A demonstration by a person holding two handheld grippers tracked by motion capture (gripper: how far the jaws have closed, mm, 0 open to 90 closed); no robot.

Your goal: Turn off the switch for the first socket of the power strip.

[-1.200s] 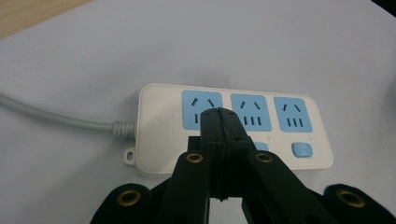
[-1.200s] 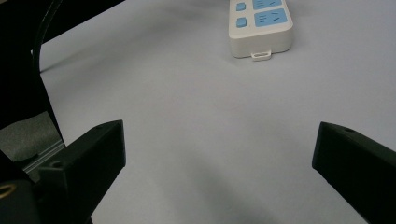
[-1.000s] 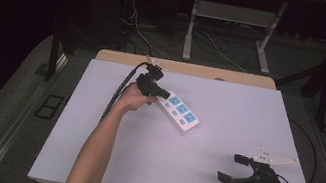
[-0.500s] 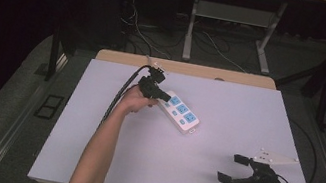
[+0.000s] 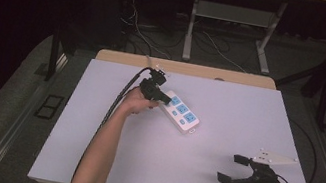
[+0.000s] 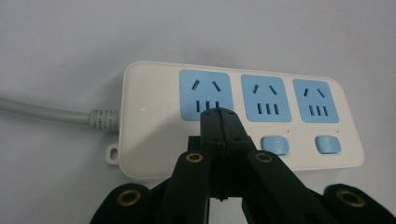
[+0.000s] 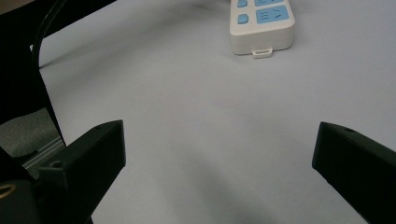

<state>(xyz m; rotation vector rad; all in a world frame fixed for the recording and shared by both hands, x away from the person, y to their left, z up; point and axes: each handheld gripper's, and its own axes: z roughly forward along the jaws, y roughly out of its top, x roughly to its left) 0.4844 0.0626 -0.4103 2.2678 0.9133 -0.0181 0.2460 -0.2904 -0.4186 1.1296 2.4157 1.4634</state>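
Toward the back-middle of the table (image 5: 96,110) we've got a white power strip (image 5: 182,114) lying flat at a slant, with three light-blue sockets on top and little blue switches beside them. In the left gripper view the strip (image 6: 149,116) is right up close: its grey cord (image 6: 42,112) leaves from the left end, there's a small mounting tab at that corner, and two of the blue switches (image 6: 274,144) show to the right of the jaws.

The left gripper (image 6: 219,116) has its jaws pressed together, tips right over the near edge of the first socket, about where that socket's own switch would sit. We can't tell for sure if the tips are touching the strip or just above it. From the high view the left gripper (image 5: 159,94) sits at the strip's cord end, the hand (image 5: 136,102) wrapped around it, black cable trailing back along the forearm.

The right gripper (image 5: 234,169) is well apart from all that, near the front right corner of the table, jaws spread wide with nothing between them. In the right gripper view the right gripper (image 7: 217,149) just frames bare tabletop, with the far end of the strip (image 7: 261,28) up top.
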